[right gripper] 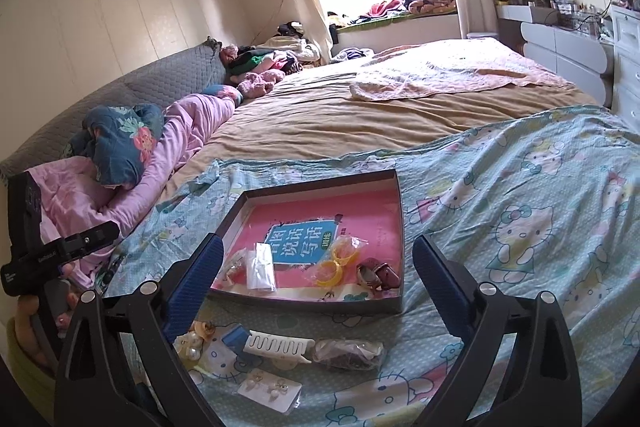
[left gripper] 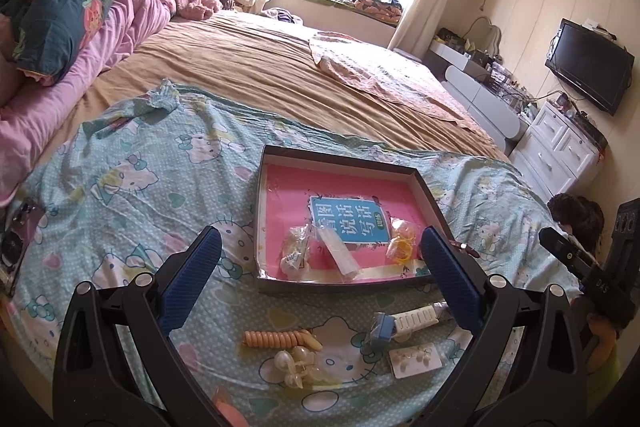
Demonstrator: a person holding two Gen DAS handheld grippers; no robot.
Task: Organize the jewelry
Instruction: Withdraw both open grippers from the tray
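Jewelry is split between the shallow box [left gripper: 340, 163] and the bed sheet [left gripper: 120, 187] right in front of it. Already in the box: a clear bagged piece [left gripper: 294, 253], a long clear packet [left gripper: 340, 255], yellow rings in a bag [right gripper: 334, 263], and a dark red clasp-like item [right gripper: 378, 273] in the near right corner. Not yet boxed, on the sheet: beige coil hair tie [left gripper: 282, 339], pearl clip [left gripper: 296, 367], white comb with a blue end [right gripper: 268, 343], earring card [right gripper: 269, 389], a dark bagged item [right gripper: 346, 349]. Left gripper [left gripper: 320, 285] has its fingers wide apart, nothing between the pads; right gripper [right gripper: 320, 283] likewise, fingers spread and empty. All of it looks light. The bags are probably slick and crinkly, so I'd pinch across the bulk, not the loose film. The comb is stiff: take it across the spine mid-length. The earring card is thin and flat on soft fabric (hard to get under), so pinch it by an edge. The pearl clip looks fragile; grip the body, gently. The soft bed will give under any downward press.
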